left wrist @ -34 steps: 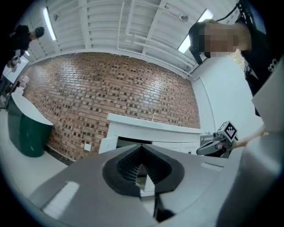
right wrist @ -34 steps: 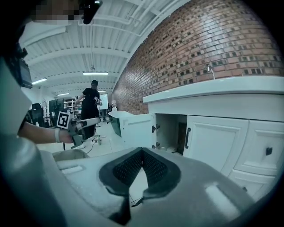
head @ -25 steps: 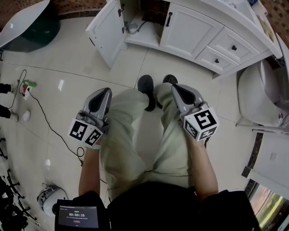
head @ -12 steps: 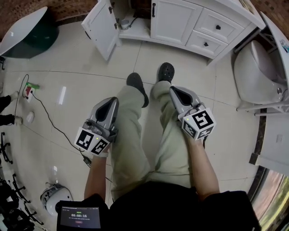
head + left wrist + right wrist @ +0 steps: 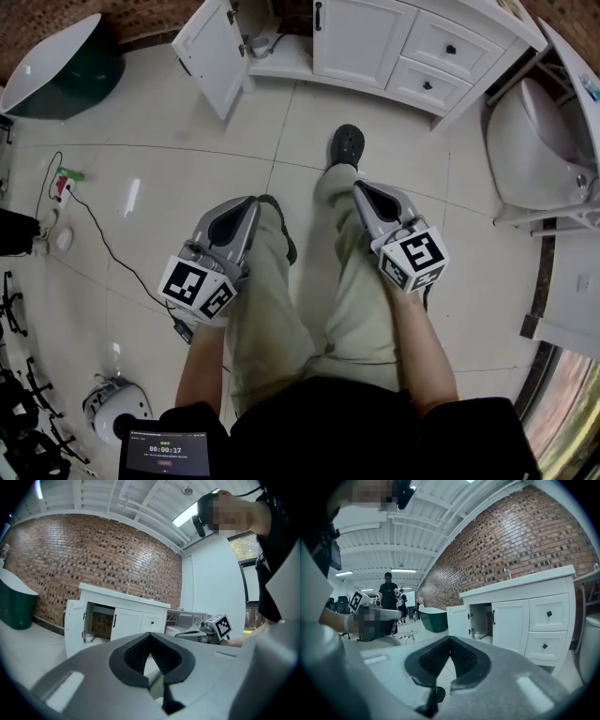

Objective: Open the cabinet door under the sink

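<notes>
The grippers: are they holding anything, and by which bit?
Nothing is held. The left gripper and the right gripper are both shut and empty, away from the open cabinet door.

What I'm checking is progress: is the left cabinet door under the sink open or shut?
Open: the door stands swung out, baring the compartment inside.

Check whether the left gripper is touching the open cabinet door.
Apart. The head view shows the left gripper over the person's leg, with bare floor tile between it and the open cabinet door.
</notes>
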